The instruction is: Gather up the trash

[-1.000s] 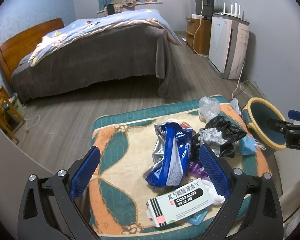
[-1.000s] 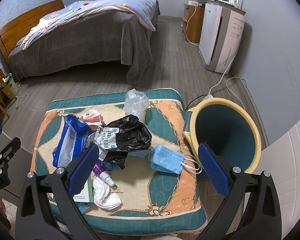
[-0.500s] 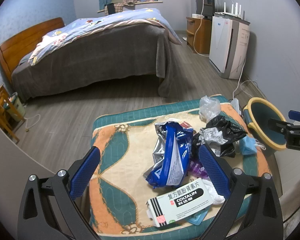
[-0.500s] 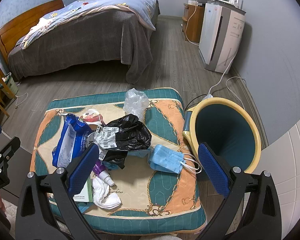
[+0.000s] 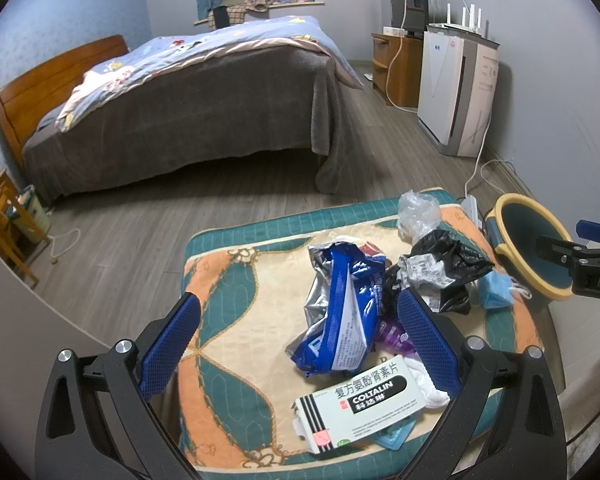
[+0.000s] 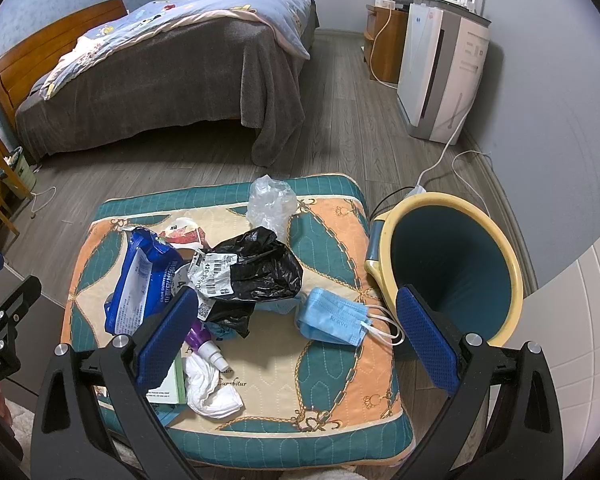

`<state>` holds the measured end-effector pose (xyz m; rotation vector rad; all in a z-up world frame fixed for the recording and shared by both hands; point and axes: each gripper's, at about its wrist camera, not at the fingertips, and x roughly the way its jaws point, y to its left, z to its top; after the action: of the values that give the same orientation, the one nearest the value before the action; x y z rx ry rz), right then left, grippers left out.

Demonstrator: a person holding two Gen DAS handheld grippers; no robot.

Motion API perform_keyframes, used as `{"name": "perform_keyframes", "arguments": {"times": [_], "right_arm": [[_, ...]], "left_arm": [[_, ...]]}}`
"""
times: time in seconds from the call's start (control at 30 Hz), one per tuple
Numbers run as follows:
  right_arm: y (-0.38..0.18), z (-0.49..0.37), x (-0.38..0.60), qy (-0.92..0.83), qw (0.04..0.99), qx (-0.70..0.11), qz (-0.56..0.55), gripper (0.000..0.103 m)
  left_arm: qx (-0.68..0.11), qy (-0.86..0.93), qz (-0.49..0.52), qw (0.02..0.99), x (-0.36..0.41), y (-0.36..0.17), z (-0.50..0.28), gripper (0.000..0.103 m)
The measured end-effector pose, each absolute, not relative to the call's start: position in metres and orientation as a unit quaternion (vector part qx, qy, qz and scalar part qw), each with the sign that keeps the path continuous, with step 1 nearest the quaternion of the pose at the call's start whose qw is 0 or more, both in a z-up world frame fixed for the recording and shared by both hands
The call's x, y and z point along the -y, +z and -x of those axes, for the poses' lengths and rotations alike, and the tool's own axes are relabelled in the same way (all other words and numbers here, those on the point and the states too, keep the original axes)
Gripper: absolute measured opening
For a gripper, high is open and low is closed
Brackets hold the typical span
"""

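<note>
Both my grippers hang empty with jaws spread wide. The blue face masks (image 6: pixel 332 316) lie between my right gripper (image 6: pixel 296 336) fingers, the bin (image 6: pixel 452 264) just right of them. I'd drop straight down, pinch the stack's middle, not the loops, then swing right. My left gripper (image 5: pixel 300 344) frames the blue wrapper (image 5: pixel 340 312).

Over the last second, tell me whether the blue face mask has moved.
No. The blue face mask lies where it did, on the cushion beside the bin.
</note>
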<state>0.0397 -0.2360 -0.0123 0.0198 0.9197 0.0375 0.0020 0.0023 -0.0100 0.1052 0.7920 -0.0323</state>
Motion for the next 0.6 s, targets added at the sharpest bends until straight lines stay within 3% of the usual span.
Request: {"name": "perform_keyframes", "arguments": {"times": [0.6], "right_arm": [[-0.0110,-0.0355,0.2361,0.027,0.902,-0.430,-0.020,0.097]], "left_arm": [[-0.377,-0.036,-0.056,0.924,0.0031,-0.0157,-0.0014,0.098]]}}
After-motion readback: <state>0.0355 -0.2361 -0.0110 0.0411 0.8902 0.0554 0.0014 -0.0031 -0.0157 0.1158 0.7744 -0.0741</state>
